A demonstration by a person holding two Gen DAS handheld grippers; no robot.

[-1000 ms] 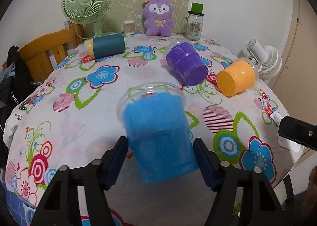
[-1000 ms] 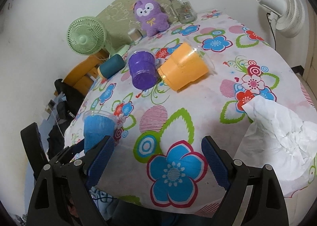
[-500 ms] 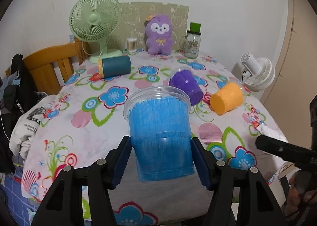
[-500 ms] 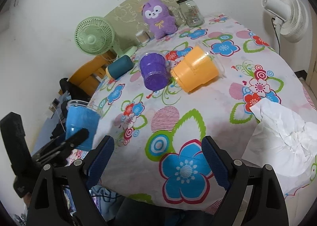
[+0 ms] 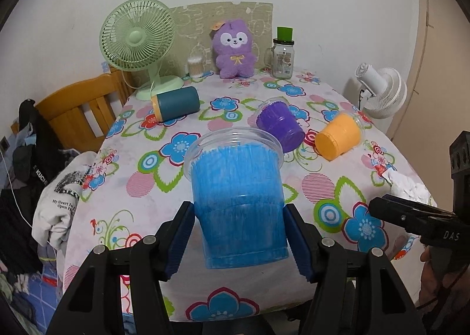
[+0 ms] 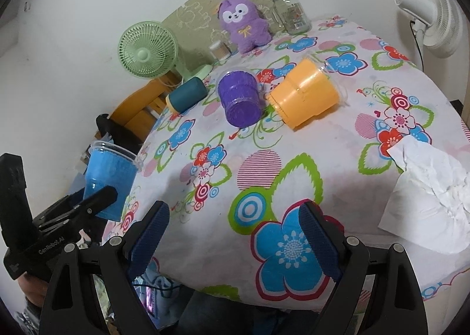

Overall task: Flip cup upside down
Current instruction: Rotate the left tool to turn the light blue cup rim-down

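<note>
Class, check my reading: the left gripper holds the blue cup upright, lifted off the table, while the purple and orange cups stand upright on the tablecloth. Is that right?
Not quite. The purple cup and orange cup lie on their sides on the tablecloth, as the right wrist view shows. The rest holds: the left gripper grips the blue cup upright, off the table.
</note>
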